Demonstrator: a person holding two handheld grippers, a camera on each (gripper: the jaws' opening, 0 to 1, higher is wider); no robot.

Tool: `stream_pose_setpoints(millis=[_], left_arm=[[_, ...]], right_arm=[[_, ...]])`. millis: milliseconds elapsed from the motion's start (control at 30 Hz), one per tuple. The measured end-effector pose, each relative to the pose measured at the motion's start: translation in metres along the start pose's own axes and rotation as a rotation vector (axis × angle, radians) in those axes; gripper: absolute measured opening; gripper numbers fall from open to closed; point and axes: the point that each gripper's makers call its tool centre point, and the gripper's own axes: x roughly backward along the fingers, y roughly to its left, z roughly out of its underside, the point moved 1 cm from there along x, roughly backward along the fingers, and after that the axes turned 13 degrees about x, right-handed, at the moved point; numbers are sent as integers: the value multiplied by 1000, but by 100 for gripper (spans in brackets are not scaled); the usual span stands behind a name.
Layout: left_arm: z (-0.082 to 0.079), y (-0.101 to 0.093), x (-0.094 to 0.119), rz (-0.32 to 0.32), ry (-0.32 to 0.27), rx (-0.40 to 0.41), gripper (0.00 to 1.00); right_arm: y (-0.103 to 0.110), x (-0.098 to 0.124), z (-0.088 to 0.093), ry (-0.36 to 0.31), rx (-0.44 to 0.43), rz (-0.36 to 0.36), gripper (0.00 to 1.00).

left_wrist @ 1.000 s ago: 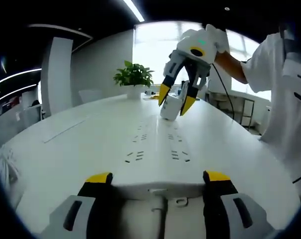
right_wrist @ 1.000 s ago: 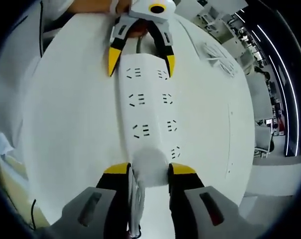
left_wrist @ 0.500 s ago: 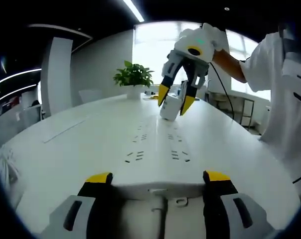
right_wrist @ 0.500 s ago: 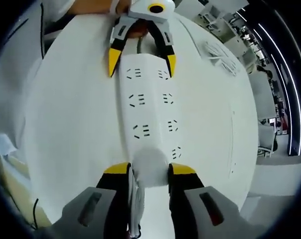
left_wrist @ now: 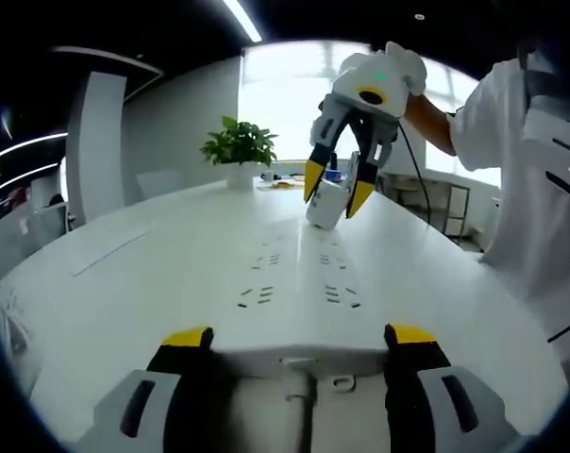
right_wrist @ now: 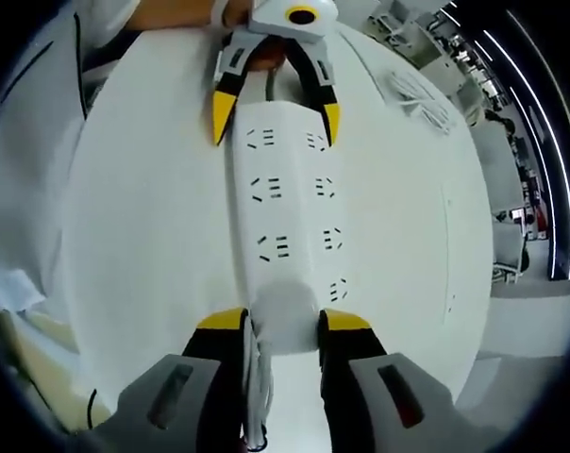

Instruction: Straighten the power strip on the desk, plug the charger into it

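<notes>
So we've got the power strip (right_wrist: 290,222) flat on the white desk (right_wrist: 143,245), and it looks pretty much lined up already. Its long axis runs straight from one gripper to the other, socket faces up, two columns of outlets down its length.

The left gripper (left_wrist: 294,342) sits at the cord end of the strip, jaws spread wide on either side of it. We can't really tell if they're pressing on the sides or just bracketing it. You can see it at the far end in the right gripper view too (right_wrist: 274,110).

The right gripper (right_wrist: 281,324) has its jaws closed down on the white charger (right_wrist: 285,316), holding it at the strip's other end. In the left gripper view the charger (left_wrist: 326,202) is tipped at an angle, and it seems to be just above the strip's far end, not seated.

Our guess: straightening is basically done and we're on the plug-in step. Next move needs the charger brought upright, prongs lined up with one of the nearest sockets, then pushed straight down while the left gripper steadies the strip.
</notes>
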Motion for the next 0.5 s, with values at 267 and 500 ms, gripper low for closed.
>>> stream_pose_setpoints(millis=[267, 500], left_arm=[[0, -2, 0, 12, 1, -6, 73], [0, -3, 0, 21, 1, -9, 73]], right_arm=[[6, 2, -1, 7, -37, 6, 27], [9, 4, -1, 14, -50, 13, 27]])
